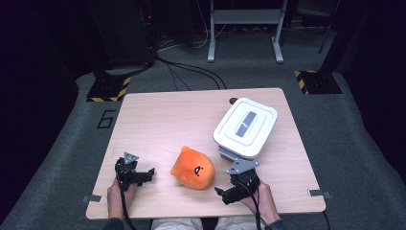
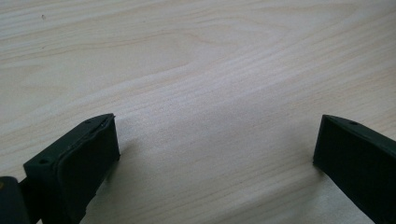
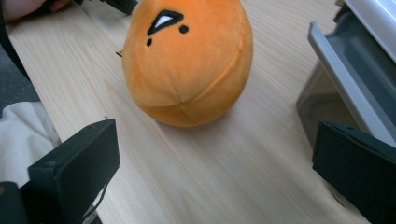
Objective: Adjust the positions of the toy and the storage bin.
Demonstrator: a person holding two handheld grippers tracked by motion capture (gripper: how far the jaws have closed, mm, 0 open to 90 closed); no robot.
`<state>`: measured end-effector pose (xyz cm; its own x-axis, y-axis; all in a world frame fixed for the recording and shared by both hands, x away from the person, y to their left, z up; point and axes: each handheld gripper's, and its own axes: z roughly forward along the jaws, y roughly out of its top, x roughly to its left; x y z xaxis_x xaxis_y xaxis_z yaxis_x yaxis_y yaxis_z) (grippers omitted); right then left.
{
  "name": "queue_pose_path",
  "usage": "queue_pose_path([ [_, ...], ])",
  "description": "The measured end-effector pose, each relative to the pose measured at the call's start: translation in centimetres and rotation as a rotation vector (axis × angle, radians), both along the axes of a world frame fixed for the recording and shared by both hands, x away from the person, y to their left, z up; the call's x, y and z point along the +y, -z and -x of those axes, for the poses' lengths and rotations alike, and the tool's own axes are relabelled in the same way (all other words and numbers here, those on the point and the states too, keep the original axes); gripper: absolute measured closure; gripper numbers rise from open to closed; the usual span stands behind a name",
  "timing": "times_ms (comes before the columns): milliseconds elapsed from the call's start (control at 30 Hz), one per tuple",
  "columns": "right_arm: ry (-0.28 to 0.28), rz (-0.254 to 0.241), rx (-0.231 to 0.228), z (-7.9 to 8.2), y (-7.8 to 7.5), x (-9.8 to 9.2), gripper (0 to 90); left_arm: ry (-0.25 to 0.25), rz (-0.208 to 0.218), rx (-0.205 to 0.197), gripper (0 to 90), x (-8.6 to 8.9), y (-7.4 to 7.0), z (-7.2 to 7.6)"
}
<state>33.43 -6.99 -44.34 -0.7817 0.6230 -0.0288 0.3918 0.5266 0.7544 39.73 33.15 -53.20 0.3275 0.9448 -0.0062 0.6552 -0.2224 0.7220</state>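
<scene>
Approach stage. Orange plush toy [image 1: 193, 168] lies lower centre of frame on the worktop [image 1: 158, 120], between both tools. Right tool [image 1: 224, 194] released, aimed at it; left tool [image 1: 149, 173] released over bare wood. Next: close in, straddle the toy.

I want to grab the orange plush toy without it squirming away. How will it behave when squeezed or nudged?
The orange plush toy looks soft and stuffed, so it will probably squash between jaws rather than resist. Its rounded, egg-like body may rock or roll if pushed on the smooth wooden table. It is likely light, and its fuzzy fabric should grip well.
</scene>
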Motion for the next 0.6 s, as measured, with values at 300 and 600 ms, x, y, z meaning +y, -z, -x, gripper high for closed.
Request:
queue_pose_path([
  [300, -0.039, -0.002, -0.007, -0.7, -0.8, 1.7, 0.0, 0.001, -0.001, 0.0, 0.0, 0.0, 0.0, 0.0],
  [600, -0.078, 0.028, -0.027, -1.8, -2.0, 4.2, 0.0, 0.0, 0.0, 0.0, 0.0, 0.0, 0.0, 0.0],
])
